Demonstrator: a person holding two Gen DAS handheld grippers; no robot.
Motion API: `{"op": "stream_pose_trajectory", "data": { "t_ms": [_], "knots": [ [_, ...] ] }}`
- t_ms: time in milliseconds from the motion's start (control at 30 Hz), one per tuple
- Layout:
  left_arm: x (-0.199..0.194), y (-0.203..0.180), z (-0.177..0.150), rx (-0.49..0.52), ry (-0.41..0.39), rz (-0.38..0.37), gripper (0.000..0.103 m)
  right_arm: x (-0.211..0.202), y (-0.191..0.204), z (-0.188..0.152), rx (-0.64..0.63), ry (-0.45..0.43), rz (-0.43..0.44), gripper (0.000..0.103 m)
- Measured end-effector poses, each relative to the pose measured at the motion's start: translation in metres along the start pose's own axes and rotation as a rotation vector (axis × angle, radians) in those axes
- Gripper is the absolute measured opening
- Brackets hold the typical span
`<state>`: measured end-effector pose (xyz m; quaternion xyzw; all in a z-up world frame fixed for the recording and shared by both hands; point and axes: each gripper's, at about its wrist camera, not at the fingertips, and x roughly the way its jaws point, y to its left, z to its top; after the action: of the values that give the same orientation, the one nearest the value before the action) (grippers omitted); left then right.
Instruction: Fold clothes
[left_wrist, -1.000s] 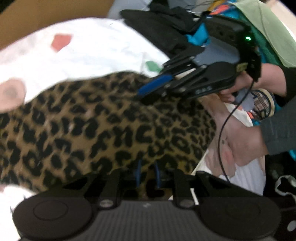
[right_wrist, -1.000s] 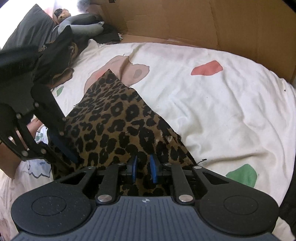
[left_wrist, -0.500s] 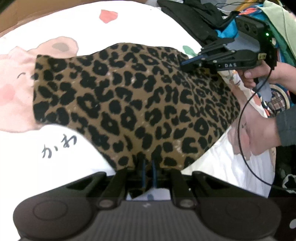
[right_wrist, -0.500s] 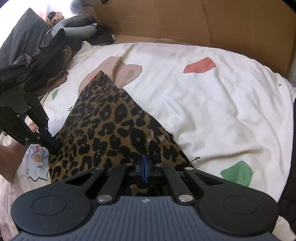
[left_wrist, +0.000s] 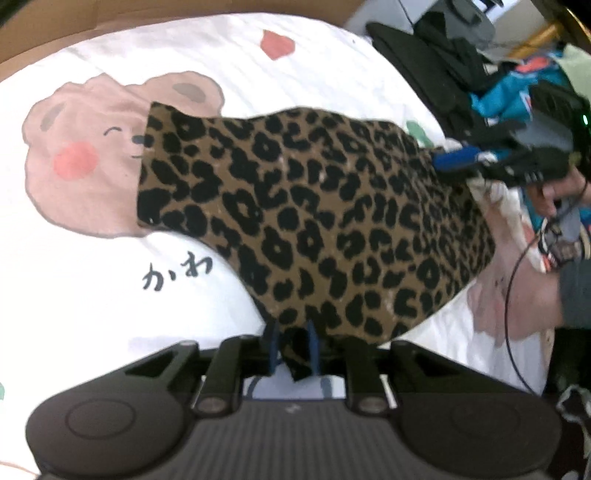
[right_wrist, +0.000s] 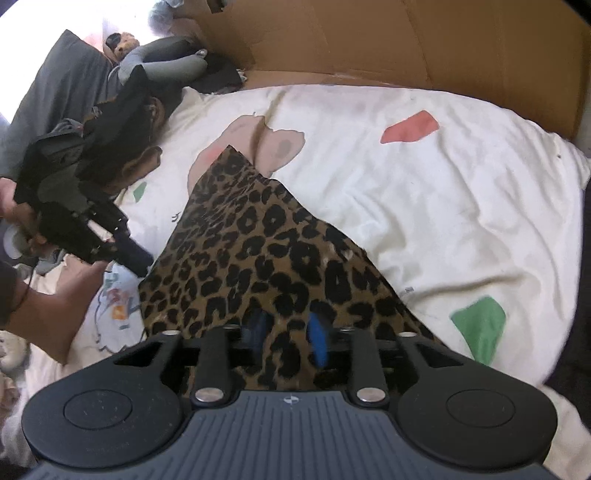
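Note:
A leopard-print garment (left_wrist: 314, 221) lies spread on the white bedsheet (left_wrist: 92, 277), one end over a pink bear print (left_wrist: 85, 155). At its near corner my left gripper (left_wrist: 292, 349) has its jaws opening, and a flap of cloth hangs loosely between the blue pads (left_wrist: 271, 347). In the right wrist view the same garment (right_wrist: 266, 251) runs up from my right gripper (right_wrist: 286, 334). Its jaws are opening too, with cloth lying slack between the blue pads (right_wrist: 317, 339). Each gripper shows in the other's view: right gripper (left_wrist: 458, 158), left gripper (right_wrist: 136, 258).
Cardboard (right_wrist: 406, 40) stands along the far side of the bed. A heap of dark and coloured clothes (left_wrist: 461, 74) lies at one end, and a grey pillow (right_wrist: 55, 96) with a soft toy (right_wrist: 166, 62) at the other. A person's hands hold both grippers.
Both pairs of pads, pinched on the garment's corners half a second ago, have spread apart. The left view has swung so the bear print shows more fully, and the cloth lies flatter.

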<state>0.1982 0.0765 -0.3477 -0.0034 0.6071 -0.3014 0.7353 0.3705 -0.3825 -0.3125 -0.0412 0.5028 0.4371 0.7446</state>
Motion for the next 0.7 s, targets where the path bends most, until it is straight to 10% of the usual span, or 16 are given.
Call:
{"op": "stream_pose_trajectory", "data": {
  "t_ms": [300,700],
  "knots": [
    [0.02,-0.004,0.007,-0.017,0.05,-0.009,0.042,-0.041,-0.023,-0.036,0.104,0.052,-0.048,0.035],
    [0.031,-0.005,0.008,-0.015,0.114,0.026,0.043,-0.034,-0.047,-0.077,0.323,0.153,0.011,0.035]
  ]
}}
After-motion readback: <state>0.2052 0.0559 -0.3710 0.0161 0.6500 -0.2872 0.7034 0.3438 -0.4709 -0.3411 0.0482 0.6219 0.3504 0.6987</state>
